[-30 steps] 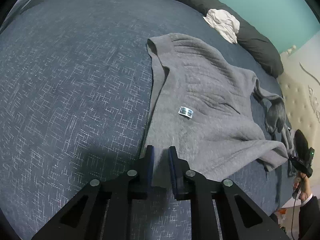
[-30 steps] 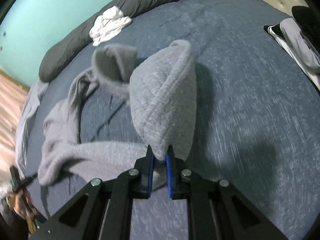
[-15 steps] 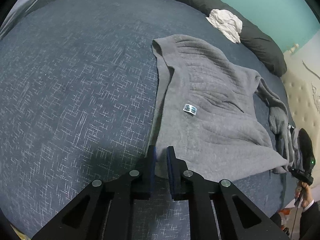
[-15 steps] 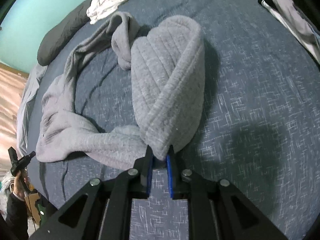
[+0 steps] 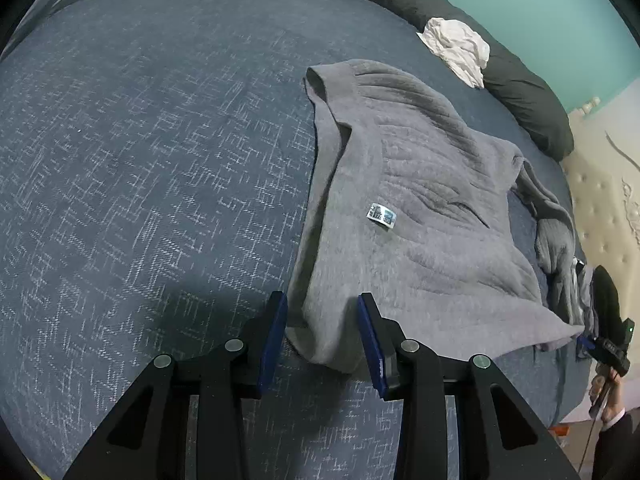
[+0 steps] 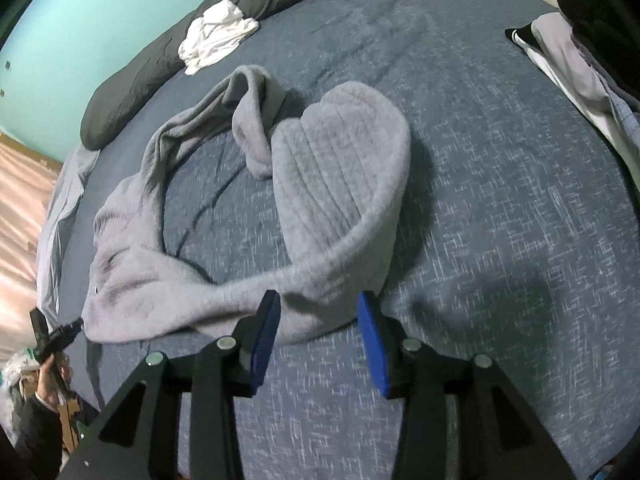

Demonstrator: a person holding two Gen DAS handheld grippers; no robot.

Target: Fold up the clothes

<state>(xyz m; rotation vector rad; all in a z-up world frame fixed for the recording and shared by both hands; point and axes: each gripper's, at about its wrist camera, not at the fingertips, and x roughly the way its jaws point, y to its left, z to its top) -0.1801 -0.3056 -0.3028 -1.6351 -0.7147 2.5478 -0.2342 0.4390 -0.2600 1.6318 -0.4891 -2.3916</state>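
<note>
1. Sweater (image 5: 420, 208), grey, lay spread on the blue bedspread (image 5: 140, 160), with a small label (image 5: 382, 215) on its upper surface.
2. Left gripper (image 5: 322, 322) had just been opening; its jaws stood apart, a corner of the sweater lying loose between them, not pressed by the pads.
3. Right gripper (image 6: 318, 318) had likewise just been opening; its jaws stood apart at the sweater's near folded edge (image 6: 340, 184).
4. White cloth (image 6: 216, 36) lay beyond the sweater, against a dark bolster (image 6: 132, 88).
5. Other clothes (image 6: 576, 60) were piled to the sweater's right.
</note>
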